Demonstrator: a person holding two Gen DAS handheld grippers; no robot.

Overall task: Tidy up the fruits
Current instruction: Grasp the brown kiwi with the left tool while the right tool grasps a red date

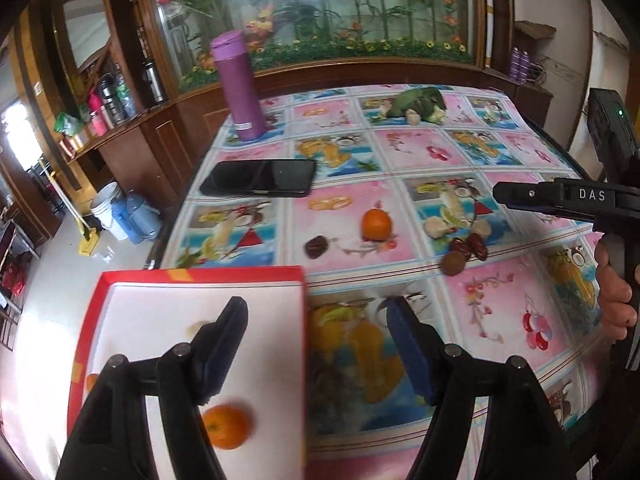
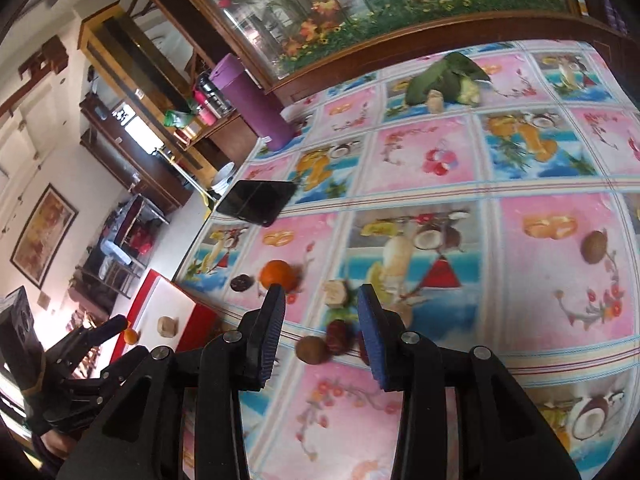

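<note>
Orange fruit (image 1: 227,426) lies loose in our red-rimmed tray (image 1: 86,340) under the wide, empty left tool (image 1: 316,316), so we bring the narrower, empty right tool (image 2: 322,300) squarely over the table's (image 2: 560,208) dates (image 2: 338,337), judging nearby fruit easily nudged.

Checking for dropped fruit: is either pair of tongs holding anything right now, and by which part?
Nothing is held. The left tongs stand open over the red tray, and the right tongs are open above the table with nothing between them.

One orange (image 1: 227,426) lies in the tray (image 1: 200,275); another (image 1: 376,224) on the table (image 1: 500,320) right of it.
</note>
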